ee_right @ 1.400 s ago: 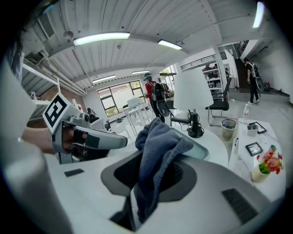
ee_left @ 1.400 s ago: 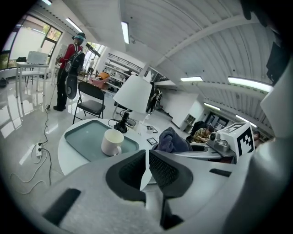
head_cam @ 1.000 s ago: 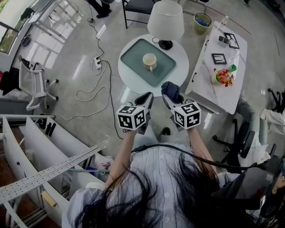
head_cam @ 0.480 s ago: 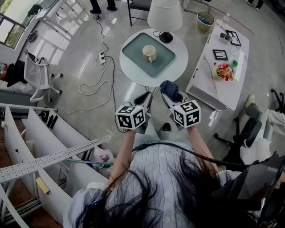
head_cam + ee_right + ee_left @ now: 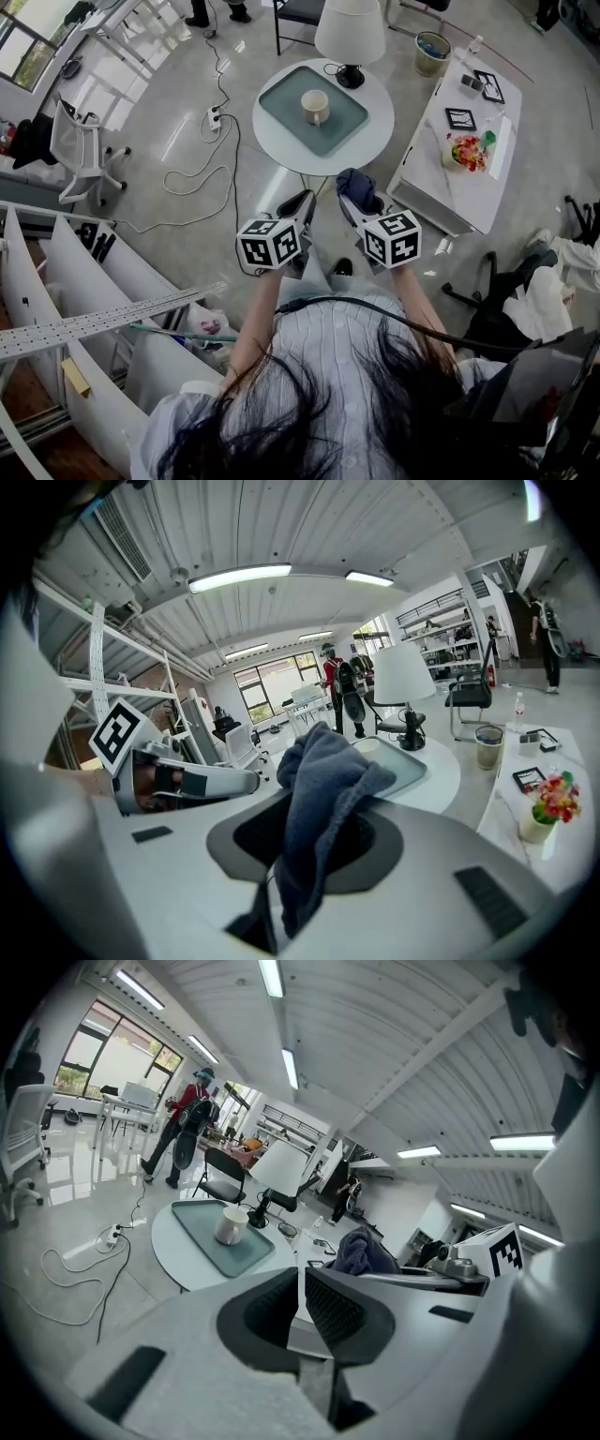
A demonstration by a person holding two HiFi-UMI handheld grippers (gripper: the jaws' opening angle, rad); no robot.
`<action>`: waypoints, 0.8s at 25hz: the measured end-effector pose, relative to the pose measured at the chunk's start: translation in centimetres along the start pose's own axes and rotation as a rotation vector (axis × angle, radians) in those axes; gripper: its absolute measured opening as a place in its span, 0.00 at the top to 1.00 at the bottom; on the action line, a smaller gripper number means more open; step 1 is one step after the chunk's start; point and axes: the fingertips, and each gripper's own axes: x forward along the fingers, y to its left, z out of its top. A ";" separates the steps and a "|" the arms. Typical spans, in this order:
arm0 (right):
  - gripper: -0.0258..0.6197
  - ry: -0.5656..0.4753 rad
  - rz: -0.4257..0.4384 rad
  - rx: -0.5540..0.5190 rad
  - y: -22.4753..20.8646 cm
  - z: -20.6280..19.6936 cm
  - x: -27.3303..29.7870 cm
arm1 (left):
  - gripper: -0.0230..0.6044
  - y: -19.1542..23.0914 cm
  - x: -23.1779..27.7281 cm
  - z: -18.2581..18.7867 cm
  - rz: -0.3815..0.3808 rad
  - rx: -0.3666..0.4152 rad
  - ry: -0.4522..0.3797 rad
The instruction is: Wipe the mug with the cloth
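Centre, below me: round white pedestal table [image 5: 375, 127] bearing grey-green rectangular tray [image 5: 342, 127] and white-shaded table lamp [image 5: 350, 30] on black base. My right: long white low table [image 5: 436, 192] with two black picture frames [image 5: 460, 118] and small pot of bright flowers [image 5: 466, 153]. Round waste bin [image 5: 431, 47] beyond. My left: white swivel office chair [image 5: 80, 155], white power strip [image 5: 215, 120] on glossy grey floor [image 5: 159, 112].

The mug [image 5: 315, 106] stands on a tray [image 5: 281, 105] on the round table [image 5: 380, 128], lamp [image 5: 350, 33] behind.
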 end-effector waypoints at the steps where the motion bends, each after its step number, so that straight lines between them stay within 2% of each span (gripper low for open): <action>1: 0.82 -0.001 0.003 -0.003 0.2 0.0 0.0 | 0.91 0.0 -0.1 -0.1 0.000 -0.003 -0.004; 12: 0.82 -0.005 0.017 -0.008 -0.2 0.1 0.0 | 0.91 -1.0 0.3 -0.5 0.002 0.039 0.012; 20: 0.82 0.000 0.019 -0.020 1.2 -0.3 0.0 | 0.91 -0.8 -1.1 -1.3 0.000 0.042 0.021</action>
